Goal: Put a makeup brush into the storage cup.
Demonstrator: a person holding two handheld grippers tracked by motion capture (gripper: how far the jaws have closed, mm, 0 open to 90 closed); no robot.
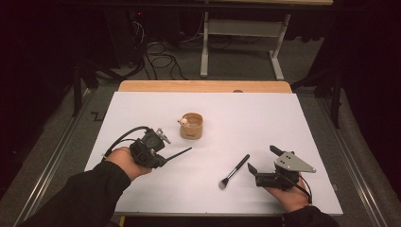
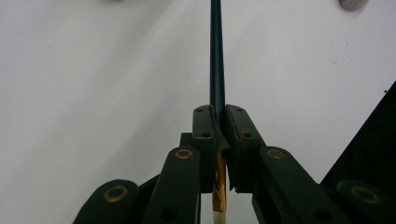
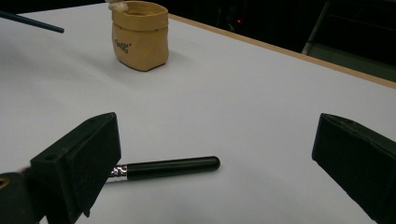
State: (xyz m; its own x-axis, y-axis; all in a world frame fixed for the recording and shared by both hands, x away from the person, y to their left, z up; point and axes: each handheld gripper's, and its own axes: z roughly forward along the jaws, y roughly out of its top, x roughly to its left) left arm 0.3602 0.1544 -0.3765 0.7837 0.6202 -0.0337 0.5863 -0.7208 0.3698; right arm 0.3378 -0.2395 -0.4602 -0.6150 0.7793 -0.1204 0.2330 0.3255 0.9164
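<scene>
Left hand-held gripper (image 1: 163, 156) is clamped on a thin dark brush handle (image 2: 217, 60) w/ gold ferrule. Right hand-held gripper (image 1: 261, 159), jaws wide apart, is nearer the black-handled makeup brush (image 1: 235, 171) on the white table (image 1: 265, 118): just left of it, axis diagonal, probably next grab.

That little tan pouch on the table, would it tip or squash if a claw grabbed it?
The tan pouch looks soft: its walls bulge and its rim is uneven, so it would probably squash under a squeeze. It sits squat and wide, so a light nudge would likely slide it rather than tip it. It seems light.
</scene>
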